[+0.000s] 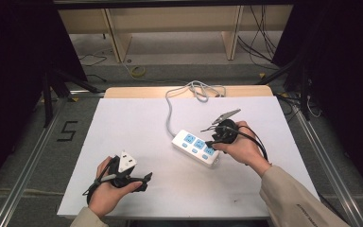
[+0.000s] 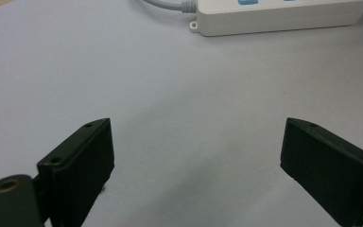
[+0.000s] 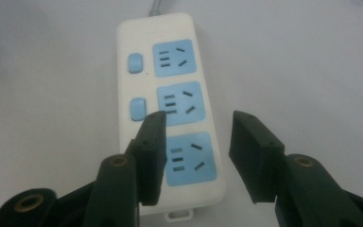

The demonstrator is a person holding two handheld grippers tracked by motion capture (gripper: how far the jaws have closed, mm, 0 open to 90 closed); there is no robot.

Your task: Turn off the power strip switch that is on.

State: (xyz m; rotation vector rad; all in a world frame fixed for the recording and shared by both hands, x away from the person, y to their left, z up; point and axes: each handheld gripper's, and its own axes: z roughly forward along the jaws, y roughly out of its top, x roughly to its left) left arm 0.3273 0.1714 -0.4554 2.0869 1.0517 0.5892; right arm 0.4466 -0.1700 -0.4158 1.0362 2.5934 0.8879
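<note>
Black jaws of the right gripper (image 3: 196, 158) rise spread apart over the near end of a power strip (image 3: 170, 118), with nothing between them. It is a white, smooth plastic bar with rounded corners, three pale blue socket faces in a row and small blue buttons beside them. It lies at an angle near the middle of the white table top (image 1: 137, 127), and its grey cord (image 1: 170, 106) runs to a loose coil at the far edge. At the front left, the left gripper (image 2: 196, 156) hangs low above bare surface, jaws wide apart and empty, well apart from the strip. Each hand wraps its gripper's handle from below.
</note>
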